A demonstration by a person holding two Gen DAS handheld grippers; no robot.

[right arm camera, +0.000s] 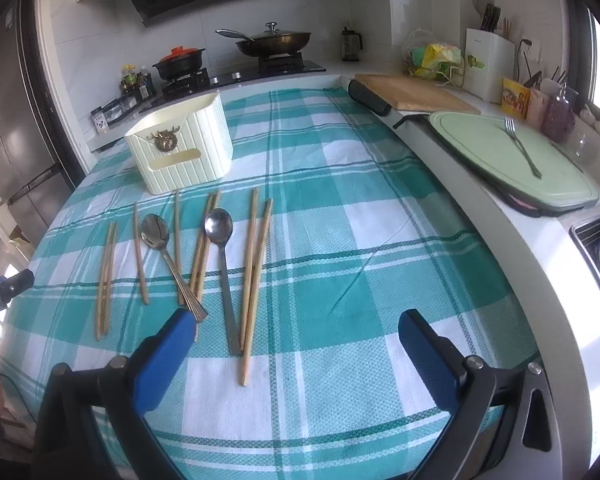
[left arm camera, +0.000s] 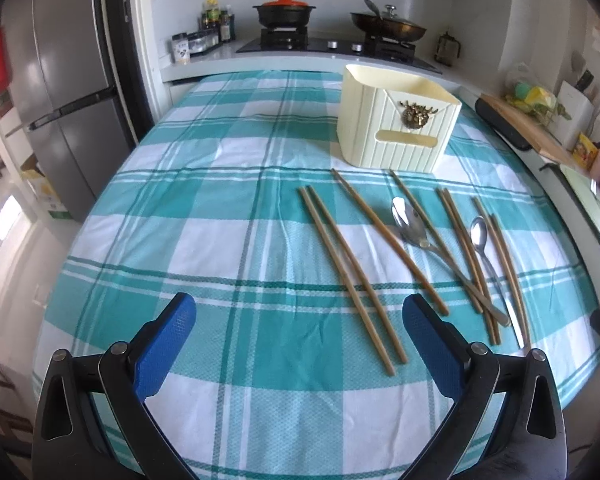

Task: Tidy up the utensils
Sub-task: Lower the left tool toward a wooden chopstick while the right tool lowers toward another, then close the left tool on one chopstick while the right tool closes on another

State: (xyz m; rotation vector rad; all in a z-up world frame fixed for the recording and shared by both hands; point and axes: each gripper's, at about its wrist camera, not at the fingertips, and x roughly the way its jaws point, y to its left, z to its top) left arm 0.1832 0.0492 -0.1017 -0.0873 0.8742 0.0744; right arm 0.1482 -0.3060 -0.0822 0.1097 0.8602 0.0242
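Utensils lie loose on the teal-and-white checked cloth [left arm camera: 228,216] that covers the tabletop: several pale bamboo chopsticks and two shiny steel spoons, all in front of a cream ribbed plastic utensil holder [left arm camera: 396,120] with a brass-coloured animal-head ornament on its front face. The holder stands upright on the cloth, its open top empty as far as the views show.

In the left wrist view, a pair of chopsticks [left arm camera: 352,276] lies side by side nearest the camera, running away toward the holder. To its right a single chopstick [left arm camera: 388,240] lies alone. Beyond it the larger spoon [left arm camera: 410,222] rests bowl toward the holder, its handle crossing other chopsticks [left arm camera: 466,256]. The smaller spoon [left arm camera: 480,236] lies further right, with another chopstick pair just beside it.

In the right wrist view the same smaller spoon [right arm camera: 220,232] lies near the middle, its flat handle reaching toward the camera, with two chopsticks [right arm camera: 254,276] touching it at the near end.

The left gripper [left arm camera: 298,316] hovers above the cloth with its blue-padded fingers spread wide, holding nothing. The right gripper [right arm camera: 296,330] is likewise wide apart and empty, its left finger [right arm camera: 168,356] over the tip of the larger spoon's handle.

On the counter to the right, a steel fork [right arm camera: 522,146] lies on a pale green cutting board [right arm camera: 480,148].
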